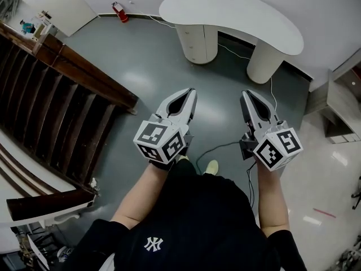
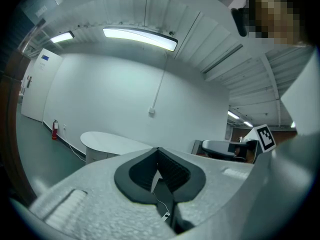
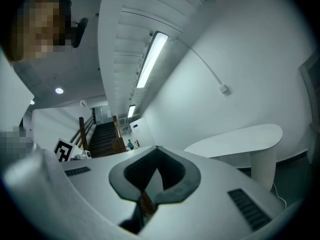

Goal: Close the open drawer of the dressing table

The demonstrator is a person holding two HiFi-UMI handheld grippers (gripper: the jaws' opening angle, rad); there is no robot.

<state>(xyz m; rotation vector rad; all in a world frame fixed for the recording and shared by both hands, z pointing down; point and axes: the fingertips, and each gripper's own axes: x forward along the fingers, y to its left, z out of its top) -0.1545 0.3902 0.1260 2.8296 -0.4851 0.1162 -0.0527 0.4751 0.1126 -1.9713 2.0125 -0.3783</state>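
Head view: the person is standing on the grey floor [image 1: 158, 78], holding both tools out ahead. The left gripper [image 1: 192, 92] and the right gripper [image 1: 245, 95] are pointing at the dressing table [image 1: 237, 13], well apart from it. Both pairs of jaws are lying together, nothing in them. The table is sitting against the far wall, its long axis running left to right along that wall and its hollow edge facing the person. A round drawer pedestal [image 1: 197, 41] is carrying the left end, a plain round leg [image 1: 264, 61] the right. I cannot tell from here whether a drawer is standing out. A wooden staircase [image 1: 51, 106] is filling the left side, and a red fire extinguisher [image 1: 118, 11] is standing by the wall.

Left gripper view: the left gripper [image 2: 158, 149] is showing its jaws closed tip to tip, empty. The dressing table [image 2: 107, 141] is lying beyond them to the left, its tabletop stretching sideways.

Right gripper view: the right gripper [image 3: 156, 148] is showing its jaws meeting at the tips, nothing between them. The dressing table [image 3: 240, 136] is lying to the right, the staircase [image 3: 102, 136] to the left.
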